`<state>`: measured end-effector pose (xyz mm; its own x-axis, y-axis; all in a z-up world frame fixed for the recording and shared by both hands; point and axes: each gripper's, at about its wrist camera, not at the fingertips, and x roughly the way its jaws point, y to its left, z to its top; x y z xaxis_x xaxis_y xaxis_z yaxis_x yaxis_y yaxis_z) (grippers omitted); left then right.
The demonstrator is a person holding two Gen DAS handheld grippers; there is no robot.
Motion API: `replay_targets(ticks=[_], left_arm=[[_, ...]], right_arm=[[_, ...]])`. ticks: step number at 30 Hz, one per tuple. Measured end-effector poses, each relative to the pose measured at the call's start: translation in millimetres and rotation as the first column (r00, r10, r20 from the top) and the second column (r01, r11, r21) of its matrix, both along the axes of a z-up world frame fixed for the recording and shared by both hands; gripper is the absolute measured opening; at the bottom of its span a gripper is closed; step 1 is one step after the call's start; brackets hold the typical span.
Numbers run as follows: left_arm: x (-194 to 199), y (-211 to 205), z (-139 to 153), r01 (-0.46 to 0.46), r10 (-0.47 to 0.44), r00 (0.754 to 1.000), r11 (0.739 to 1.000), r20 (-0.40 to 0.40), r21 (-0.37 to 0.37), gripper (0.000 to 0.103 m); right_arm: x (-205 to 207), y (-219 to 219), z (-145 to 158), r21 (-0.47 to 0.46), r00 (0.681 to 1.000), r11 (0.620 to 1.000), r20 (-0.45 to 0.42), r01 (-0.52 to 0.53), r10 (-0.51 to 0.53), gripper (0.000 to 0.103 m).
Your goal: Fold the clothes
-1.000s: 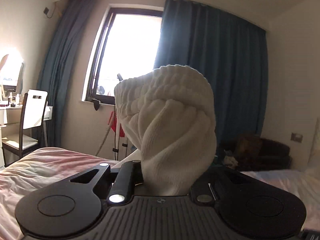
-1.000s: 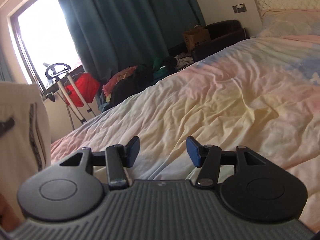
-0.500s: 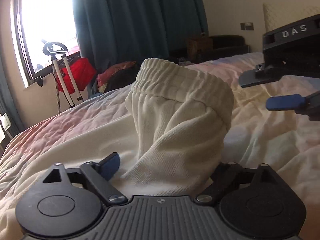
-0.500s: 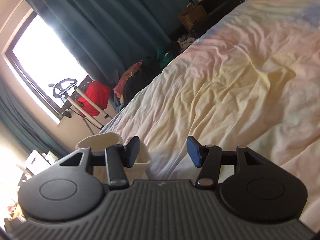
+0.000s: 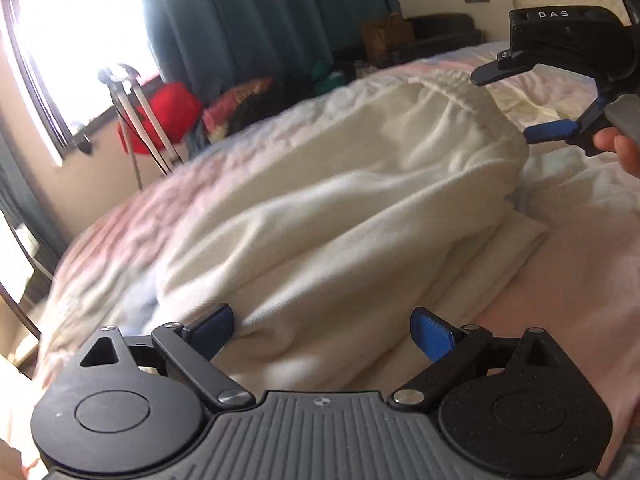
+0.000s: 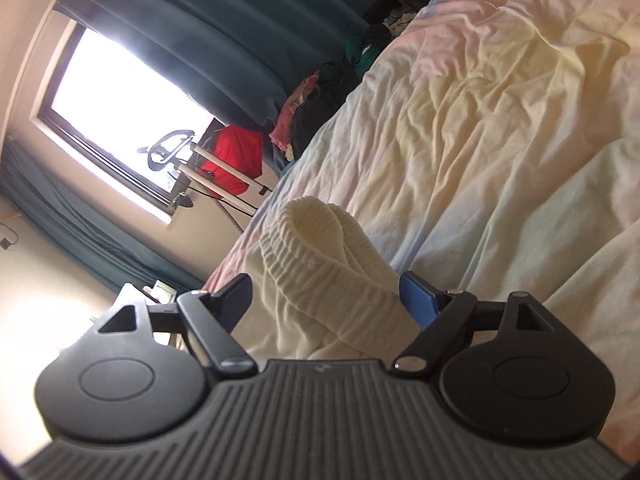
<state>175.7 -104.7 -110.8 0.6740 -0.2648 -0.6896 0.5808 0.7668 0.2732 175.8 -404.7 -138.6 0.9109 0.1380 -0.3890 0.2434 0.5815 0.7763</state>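
A cream knit garment (image 5: 340,200) with a ribbed elastic waistband lies in a heap on the pastel bed sheet (image 5: 580,208). My left gripper (image 5: 322,316) stands open at the near end of the heap, its blue pads either side of a fold without pressing it. At the far end my right gripper (image 5: 502,106) reaches in from the right, a person's fingers (image 5: 624,152) behind it. In the right wrist view the waistband (image 6: 320,248) bulges up between the right gripper's (image 6: 324,282) jaws, which are opening; the cloth brushes the blue pad but is not pinched.
The rumpled sheet (image 6: 500,120) stretches away to the right. Past the bed's far edge stand a red bag on a white-legged stand (image 5: 168,112), a pile of coloured clothes (image 5: 248,100), a dark bench with a box (image 5: 384,32), blue curtains and a bright window (image 6: 120,92).
The left gripper let go of the garment, which went from held up to lying on the bed, and tilted down. The right gripper sank to the waistband and its jaws widened.
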Motion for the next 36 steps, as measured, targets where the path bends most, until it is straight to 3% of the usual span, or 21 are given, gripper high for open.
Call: replay_targets(ticks=[2, 5, 10, 15, 23, 32, 34, 36], left_arm=[[5, 8, -12, -0.012, 0.011, 0.993, 1.0, -0.115, -0.009, 0.093], [5, 12, -21, -0.061, 0.058, 0.994, 0.998, -0.089, -0.029, 0.094], [15, 22, -12, -0.084, 0.077, 0.993, 0.993, -0.088, -0.079, 0.094], [30, 28, -10, -0.116, 0.103, 0.989, 0.986, -0.106, -0.119, 0.094], [32, 38, -8, -0.159, 0.133, 0.98, 0.97, -0.146, -0.182, 0.093], [35, 70, -2, -0.282, 0.194, 0.945, 0.892, -0.265, -0.354, 0.084], [38, 75, -1, -0.302, 0.203, 0.938, 0.877, -0.283, -0.373, 0.084], [41, 78, 0, -0.314, 0.21, 0.934, 0.869, -0.291, -0.382, 0.084]], right_arm=[[-1, 3, -7, 0.006, 0.999, 1.0, -0.035, 0.016, -0.016, 0.084], [-3, 6, -20, 0.041, 0.996, 0.998, -0.076, 0.054, -0.051, 0.084], [-2, 8, -43, 0.128, 0.988, 0.989, -0.146, 0.076, -0.057, 0.084], [11, 20, -52, 0.139, 0.988, 0.99, -0.149, -0.023, 0.044, 0.084], [16, 27, -55, 0.153, 0.998, 0.986, -0.014, -0.063, 0.066, 0.085], [36, 31, -62, 0.099, 0.991, 0.988, -0.051, -0.119, 0.125, 0.085], [32, 33, -51, 0.119, 0.989, 0.982, 0.009, -0.149, 0.149, 0.087], [24, 36, -35, 0.132, 0.975, 0.972, 0.128, -0.195, 0.179, 0.087]])
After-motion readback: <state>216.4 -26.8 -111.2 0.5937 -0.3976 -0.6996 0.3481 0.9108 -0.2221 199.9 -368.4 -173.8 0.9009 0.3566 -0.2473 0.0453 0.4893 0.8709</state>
